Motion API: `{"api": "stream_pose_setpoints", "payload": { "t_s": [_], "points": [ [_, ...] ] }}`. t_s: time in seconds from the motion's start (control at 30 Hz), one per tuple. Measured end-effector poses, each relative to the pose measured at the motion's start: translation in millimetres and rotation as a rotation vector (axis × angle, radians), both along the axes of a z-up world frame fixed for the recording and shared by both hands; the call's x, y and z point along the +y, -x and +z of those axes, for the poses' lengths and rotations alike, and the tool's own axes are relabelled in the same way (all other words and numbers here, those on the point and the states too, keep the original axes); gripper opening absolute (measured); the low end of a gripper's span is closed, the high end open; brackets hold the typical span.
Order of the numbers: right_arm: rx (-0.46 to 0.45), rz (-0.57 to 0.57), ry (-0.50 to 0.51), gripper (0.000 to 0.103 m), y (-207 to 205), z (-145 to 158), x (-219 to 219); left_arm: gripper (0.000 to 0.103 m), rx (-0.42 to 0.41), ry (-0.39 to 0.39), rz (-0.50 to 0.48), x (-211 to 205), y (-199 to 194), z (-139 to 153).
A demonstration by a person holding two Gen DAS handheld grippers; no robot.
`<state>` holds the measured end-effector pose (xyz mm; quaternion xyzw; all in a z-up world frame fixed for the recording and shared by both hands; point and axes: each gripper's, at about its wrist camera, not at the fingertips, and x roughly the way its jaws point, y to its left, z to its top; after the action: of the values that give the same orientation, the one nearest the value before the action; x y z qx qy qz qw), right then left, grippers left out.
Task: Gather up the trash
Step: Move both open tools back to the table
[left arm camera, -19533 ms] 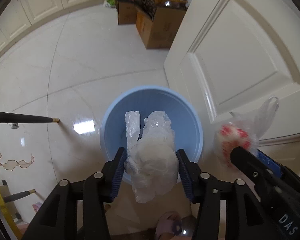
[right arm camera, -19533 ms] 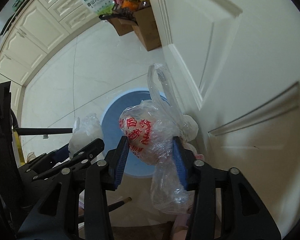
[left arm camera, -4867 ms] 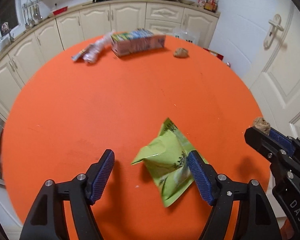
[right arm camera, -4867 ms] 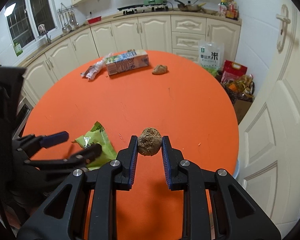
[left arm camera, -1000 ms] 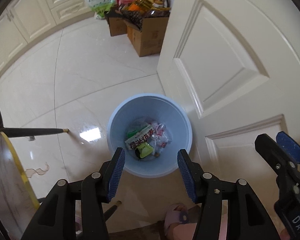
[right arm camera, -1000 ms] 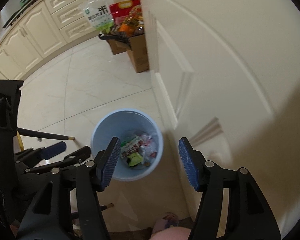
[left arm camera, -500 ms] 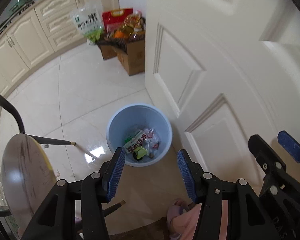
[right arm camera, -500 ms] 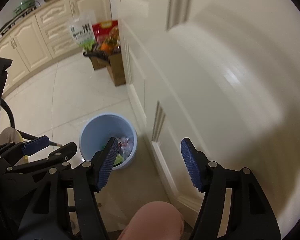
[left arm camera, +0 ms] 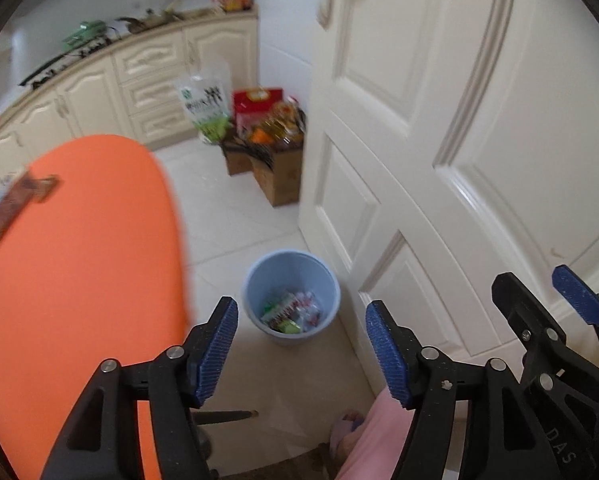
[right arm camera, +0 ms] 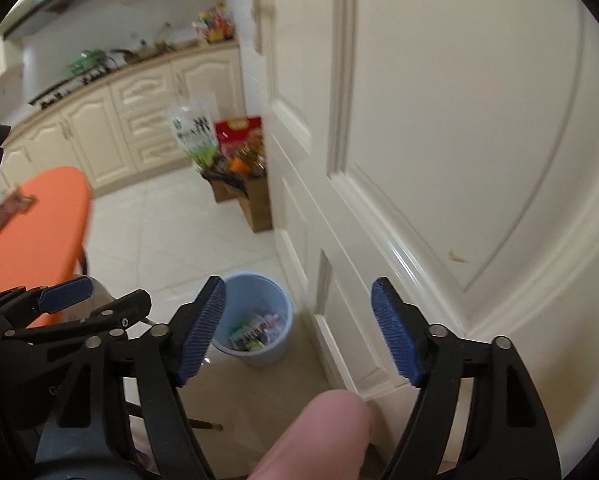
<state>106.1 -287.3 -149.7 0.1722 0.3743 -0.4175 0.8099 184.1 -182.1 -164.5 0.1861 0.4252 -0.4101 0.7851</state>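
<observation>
A light blue bin (left arm camera: 291,298) stands on the white floor by the door, with wrappers and bags inside; it also shows in the right wrist view as the bin (right arm camera: 255,320). My left gripper (left arm camera: 301,348) hangs high above it, jaws opening, nothing between them. My right gripper (right arm camera: 297,330) is likewise high up, jaws opening and empty. Each gripper appears in the other's view: the right gripper (left arm camera: 555,296) and the left gripper (right arm camera: 95,296). A blurred carton (left arm camera: 15,200) lies on the orange table (left arm camera: 79,280).
A white panelled door (left arm camera: 439,140) fills the right side. Cardboard boxes with groceries (left arm camera: 275,148) and a rice bag (left arm camera: 205,108) stand by the cream cabinets (left arm camera: 119,92). A pink-trousered knee (right arm camera: 319,436) shows below, and a chair leg (left arm camera: 227,416).
Both grippers have risen well above the bin, which now looks smaller and lower. The orange table has come into view at the left. Both sets of jaws have widened.
</observation>
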Motion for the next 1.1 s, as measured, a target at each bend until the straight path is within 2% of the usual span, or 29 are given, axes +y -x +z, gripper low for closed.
{"api": "stream_pose_setpoints", "payload": {
  "t_s": [0.1, 0.2, 0.27, 0.43, 0.57, 0.6, 0.73, 0.9, 1.1],
  "points": [
    [-0.044, 0.062, 0.03, 0.08, -14, 23, 21, 0.071, -0.034, 0.032, 0.036, 41, 5, 25],
    [-0.078, 0.127, 0.039, 0.08, -32, 40, 40, 0.073, -0.069, 0.059, 0.091, 83, 3, 46],
    [-0.086, 0.155, 0.05, 0.085, -45, 46, 52, 0.076, -0.085, 0.068, 0.127, 108, 1, 57],
    [-0.103, 0.25, 0.054, 0.085, -86, 51, 83, 0.077, -0.116, 0.076, 0.232, 168, -11, 74],
    [-0.111, 0.345, 0.043, 0.088, -124, 49, 108, 0.078, -0.108, 0.08, 0.329, 217, -30, 81],
    [-0.114, 0.365, 0.038, 0.095, -133, 49, 114, 0.078, -0.107, 0.08, 0.353, 227, -33, 86],
    [-0.113, 0.468, 0.02, 0.097, -182, 44, 138, 0.081, -0.091, 0.076, 0.459, 273, -54, 90],
    [-0.082, 0.597, -0.034, 0.097, -245, 33, 161, 0.081, -0.031, 0.067, 0.559, 306, -95, 85],
    [-0.05, 0.728, -0.118, 0.097, -329, 15, 178, 0.081, 0.032, 0.042, 0.652, 314, -149, 83]
  ]
}}
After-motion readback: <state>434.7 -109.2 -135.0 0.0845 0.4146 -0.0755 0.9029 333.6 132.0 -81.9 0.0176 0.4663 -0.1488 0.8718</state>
